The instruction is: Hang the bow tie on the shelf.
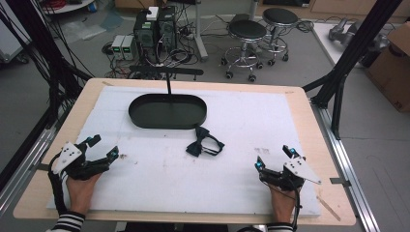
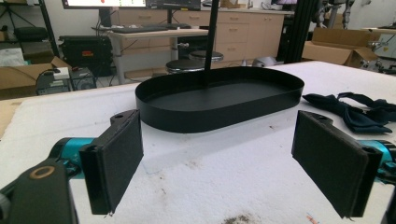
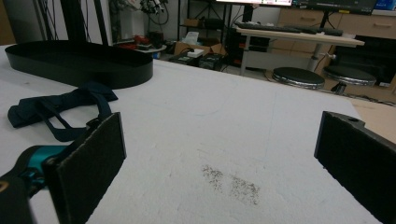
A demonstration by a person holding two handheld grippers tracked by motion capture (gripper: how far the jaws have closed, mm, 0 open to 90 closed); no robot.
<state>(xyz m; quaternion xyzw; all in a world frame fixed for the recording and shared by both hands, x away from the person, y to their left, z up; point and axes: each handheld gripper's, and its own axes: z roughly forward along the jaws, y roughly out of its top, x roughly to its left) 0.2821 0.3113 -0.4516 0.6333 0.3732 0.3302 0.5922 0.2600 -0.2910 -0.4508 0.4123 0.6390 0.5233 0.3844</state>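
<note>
A: Nearest the high camera, two hands rest at the table's front edge. The left gripper (image 1: 104, 147) and the right gripper (image 1: 274, 157) both stand with jaws spread wide and nothing between the pads. Why so far apart?

B: I'd say they're parked at the corners, leaving the middle free. The dark bow tie (image 1: 204, 142) lies crumpled on the white mat (image 1: 241, 121), between them and nearer the right one.

A: And its strap?

B: Looped loose beside it, touching neither gripper.

A: What's behind it?

B: The black oval tray (image 1: 167, 111), just beyond the tie, apart from it, with an upright post rising from it. Probably where the tie belongs.
</note>
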